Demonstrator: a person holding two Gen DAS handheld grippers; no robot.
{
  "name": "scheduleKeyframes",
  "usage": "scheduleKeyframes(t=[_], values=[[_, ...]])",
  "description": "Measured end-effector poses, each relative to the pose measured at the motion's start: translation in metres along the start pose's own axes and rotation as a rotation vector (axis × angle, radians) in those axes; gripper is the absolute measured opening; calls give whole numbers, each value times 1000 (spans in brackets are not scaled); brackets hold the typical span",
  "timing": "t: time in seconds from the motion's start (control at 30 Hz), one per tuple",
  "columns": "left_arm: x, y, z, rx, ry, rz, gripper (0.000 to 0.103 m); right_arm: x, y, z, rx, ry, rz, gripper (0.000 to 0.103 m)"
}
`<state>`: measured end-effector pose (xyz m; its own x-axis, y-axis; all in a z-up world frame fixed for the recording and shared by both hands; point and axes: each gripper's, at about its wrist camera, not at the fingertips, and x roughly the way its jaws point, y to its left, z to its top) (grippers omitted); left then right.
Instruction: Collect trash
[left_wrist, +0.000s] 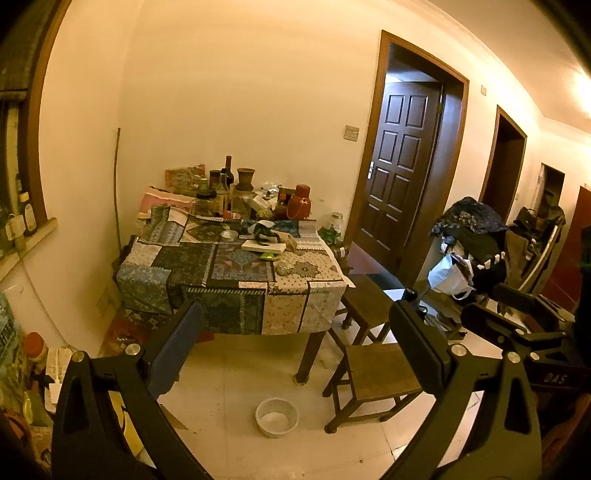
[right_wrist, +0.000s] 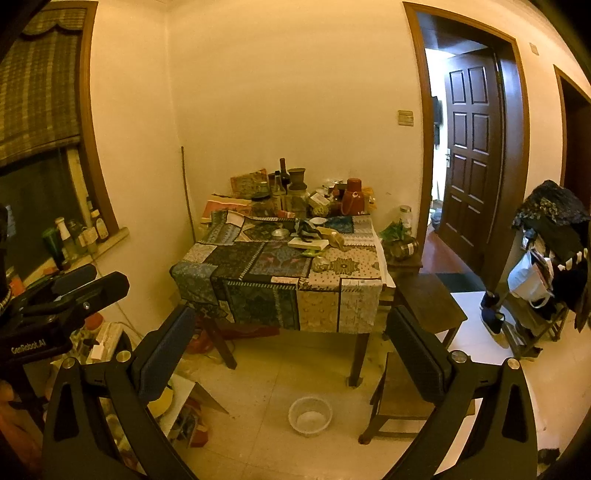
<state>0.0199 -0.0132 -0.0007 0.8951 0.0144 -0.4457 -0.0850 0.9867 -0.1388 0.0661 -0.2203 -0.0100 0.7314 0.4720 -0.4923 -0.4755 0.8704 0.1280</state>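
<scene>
A table (left_wrist: 184, 266) with a patchwork cloth stands against the far wall; it also shows in the right wrist view (right_wrist: 229, 266). On it lie crumpled wrappers and scraps (left_wrist: 266, 230) (right_wrist: 308, 230) around a white flat box (left_wrist: 258, 245), plus a crumpled ball (left_wrist: 284, 266) (right_wrist: 320, 264) near the front edge. My left gripper (left_wrist: 295, 332) is open and empty, well short of the table. My right gripper (right_wrist: 291, 332) is open and empty too. The right gripper shows at the right of the left wrist view (left_wrist: 517, 314).
Bottles, jars and a red flask (left_wrist: 299, 206) crowd the table's back. A white bowl (left_wrist: 277, 417) (right_wrist: 309, 416) sits on the floor. Two wooden stools (left_wrist: 380, 373) (right_wrist: 428, 299) stand right of the table. A laden clothes rack (left_wrist: 469, 251) stands right. Floor clutter (right_wrist: 184, 413) lies left.
</scene>
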Motion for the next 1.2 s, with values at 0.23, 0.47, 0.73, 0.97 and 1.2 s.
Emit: scheduleKeyframes(t=[0.23, 0.47, 0.73, 0.97, 1.2], values=[[17, -12, 4, -21, -14, 4, 101, 5, -18, 5, -2, -17, 6, 103], [43, -13, 23, -38, -25, 21, 101, 17, -35, 20, 2, -33, -25, 103], [99, 12, 50, -49, -69, 78, 101, 58, -46, 41, 36, -38, -50, 103], [179, 50, 79, 1, -50, 43, 101, 122, -43, 60, 47, -7, -83, 103], [265, 96, 120, -4, 32, -8, 101, 197, -36, 87, 97, 60, -113, 103]])
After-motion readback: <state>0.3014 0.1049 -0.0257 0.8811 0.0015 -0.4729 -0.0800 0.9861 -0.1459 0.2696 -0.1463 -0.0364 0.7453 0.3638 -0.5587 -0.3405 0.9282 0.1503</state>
